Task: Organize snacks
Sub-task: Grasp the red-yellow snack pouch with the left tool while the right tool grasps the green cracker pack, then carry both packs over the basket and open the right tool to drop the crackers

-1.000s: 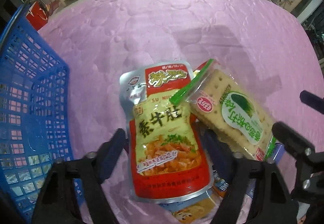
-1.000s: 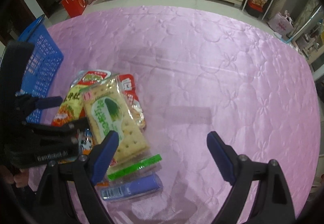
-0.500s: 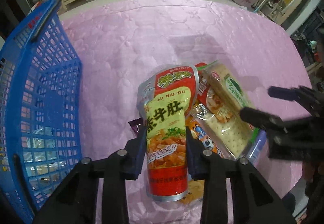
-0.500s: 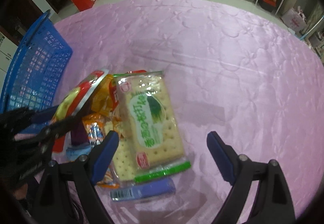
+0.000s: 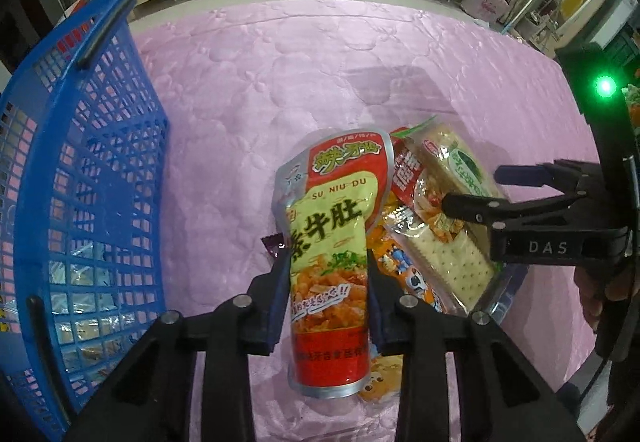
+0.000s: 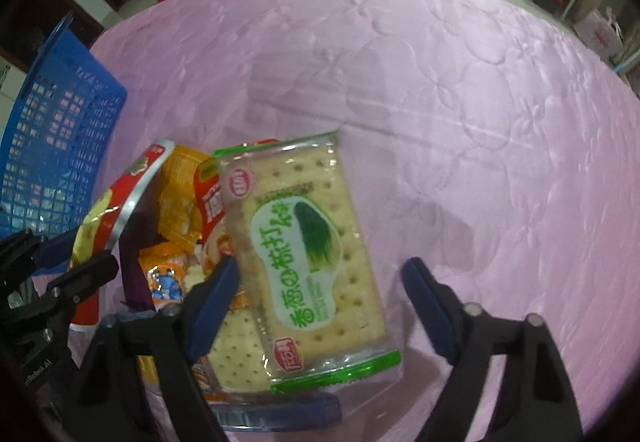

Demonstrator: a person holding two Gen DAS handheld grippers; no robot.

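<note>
Red-and-yellow foil marks the snack pouch (image 5: 332,242), now pinched at its waist by the left gripper (image 5: 328,290), whose fingers stood wide apart around it a second ago. It has lifted off the snack pile (image 5: 424,242), so the carry looks under way toward the blue basket (image 5: 80,202), left of the pile. Right of the pouch, the right gripper (image 6: 320,282) hangs spread around the cracker pack (image 6: 308,242), not yet gripping.

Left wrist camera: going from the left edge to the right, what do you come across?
Blue basket → red-and-yellow snack pouch pinched in the left gripper → cracker pack → right gripper, open over the pile.
</note>
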